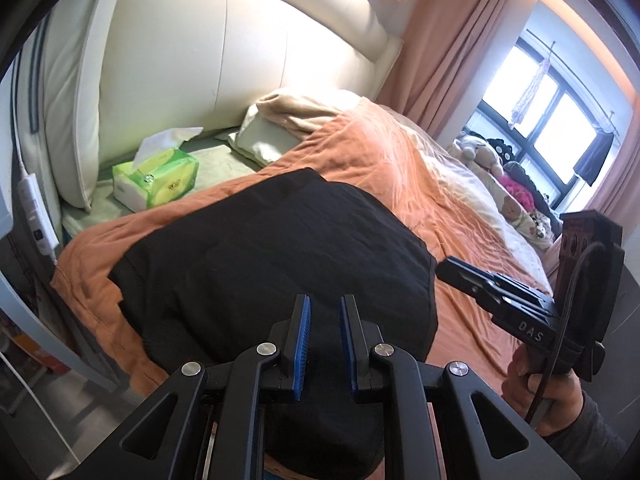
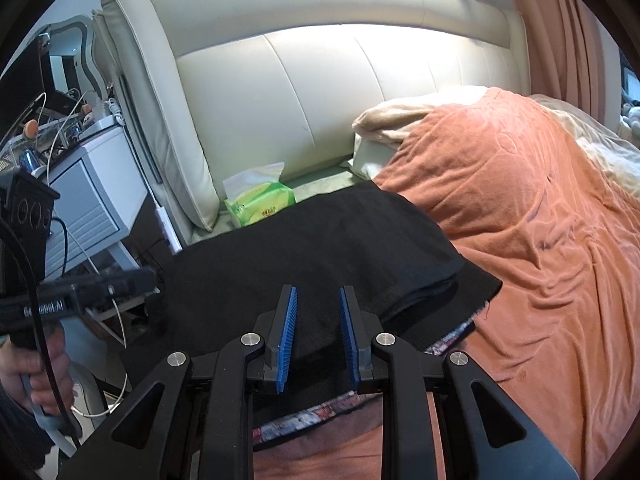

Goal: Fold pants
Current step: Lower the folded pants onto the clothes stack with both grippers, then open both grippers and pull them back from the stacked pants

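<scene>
The black pants (image 1: 272, 256) lie folded in a thick rectangle on the orange blanket (image 1: 400, 152) of the bed. They also show in the right wrist view (image 2: 320, 248), with a patterned waistband edge (image 2: 312, 416) at the near side. My left gripper (image 1: 325, 312) is open and empty, just above the near edge of the pants. My right gripper (image 2: 318, 304) is open and empty over the near right part of the pants. The right gripper also shows in the left wrist view (image 1: 444, 270), beside the pants' right edge. The left gripper also shows in the right wrist view (image 2: 148, 278).
A green tissue pack (image 1: 156, 180) lies by the cream headboard (image 1: 240, 60), with a pillow (image 1: 264, 136) beside it. Soft toys (image 1: 484, 152) sit by the window. A white nightstand (image 2: 88, 192) with cables stands left of the bed. Pink curtains (image 1: 452, 52) hang behind.
</scene>
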`<state>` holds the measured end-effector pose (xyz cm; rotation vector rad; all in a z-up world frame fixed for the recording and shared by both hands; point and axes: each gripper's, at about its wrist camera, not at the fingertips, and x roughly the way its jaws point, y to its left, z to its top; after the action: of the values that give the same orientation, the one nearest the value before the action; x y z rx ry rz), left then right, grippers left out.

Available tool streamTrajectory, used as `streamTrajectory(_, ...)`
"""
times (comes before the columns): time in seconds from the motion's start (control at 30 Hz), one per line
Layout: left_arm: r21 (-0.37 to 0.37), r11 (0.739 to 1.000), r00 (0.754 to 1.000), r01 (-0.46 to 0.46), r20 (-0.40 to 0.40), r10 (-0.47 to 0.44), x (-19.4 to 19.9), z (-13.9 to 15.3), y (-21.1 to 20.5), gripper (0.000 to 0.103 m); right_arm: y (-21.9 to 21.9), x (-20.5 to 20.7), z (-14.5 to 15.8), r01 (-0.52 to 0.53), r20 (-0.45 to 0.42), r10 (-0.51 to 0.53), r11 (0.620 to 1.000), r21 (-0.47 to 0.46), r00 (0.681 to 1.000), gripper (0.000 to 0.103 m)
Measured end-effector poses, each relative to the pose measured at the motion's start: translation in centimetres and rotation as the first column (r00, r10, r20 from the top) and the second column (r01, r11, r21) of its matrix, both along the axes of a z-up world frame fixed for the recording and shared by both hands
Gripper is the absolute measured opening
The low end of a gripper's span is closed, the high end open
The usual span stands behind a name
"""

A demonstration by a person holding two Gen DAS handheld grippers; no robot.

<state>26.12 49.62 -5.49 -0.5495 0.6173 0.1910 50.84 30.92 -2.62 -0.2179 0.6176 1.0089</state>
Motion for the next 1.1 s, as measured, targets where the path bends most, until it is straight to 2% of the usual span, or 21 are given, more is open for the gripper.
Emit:
streamTrajectory(0.03, -0.002, 1.000, 1.000, -0.001, 0.002, 0.001, 0.2, -0.1, -0.2, 0.017, 0.1, 0.2, -0.1, 0.003, 0.001, -0.003, 1.000, 0.001, 1.000, 0.020)
streamTrajectory(0.1, -0.008, 1.000, 1.000, 0.004, 0.008, -0.003, 0.6, -0.4, -0.8, 0.017, 0.6, 0.9, -0.1, 0.020, -0.001, -0.020, 1.000, 0.003, 1.000, 0.043)
streamTrajectory(0.17, -0.008, 1.000, 1.000, 0.008, 0.009, -0.008, 0.9, -0.7, -1.3, 0.017, 1.0, 1.3, -0.2, 0.028, -0.003, -0.028, 0.999, 0.028, 1.000, 0.055)
streamTrajectory(0.23, -0.009, 1.000, 1.000, 0.001, 0.014, -0.001, 1.0, -1.3, -1.6, 0.017, 1.6, 1.5, -0.5, 0.017, -0.011, -0.016, 0.999, 0.033, 1.000, 0.055)
streamTrajectory(0.4, -0.054, 0.999, 1.000, -0.007, -0.009, 0.006, 0.2, -3.5, -1.9, 0.017, 2.7, 0.9, -2.8, -0.022, -0.002, 0.022, 0.999, -0.045, 1.000, 0.053)
streamTrajectory(0.43, -0.059, 0.998, 1.000, -0.011, -0.011, 0.010, -0.2, -3.9, -1.9, 0.017, 2.6, 0.7, -3.3, -0.027, 0.006, 0.028, 0.998, -0.057, 1.000, 0.050)
streamTrajectory(0.57, -0.077, 0.997, 1.000, -0.012, -0.017, 0.011, -1.6, -5.1, -2.4, 0.017, 1.4, -0.5, -4.0, -0.049, 0.052, 0.053, 0.995, -0.086, 0.997, 0.050)
streamTrajectory(0.7, -0.091, 0.996, 1.000, -0.010, -0.031, 0.007, -2.7, -5.7, -2.8, 0.017, 0.5, -1.4, -3.9, -0.063, 0.066, 0.072, 0.990, -0.127, 0.995, 0.050)
streamTrajectory(0.87, -0.115, 0.993, 0.999, -0.021, -0.042, 0.016, -4.7, -6.2, -3.4, 0.017, -1.0, -1.2, -3.9, -0.056, 0.019, 0.059, 0.987, -0.147, 0.998, 0.049)
streamTrajectory(1.1, -0.083, 0.996, 0.999, -0.033, -0.035, 0.030, -7.0, -4.3, -4.4, 0.017, -5.0, -2.2, -1.7, -0.008, 0.007, 0.009, 0.991, -0.135, 1.000, 0.050)
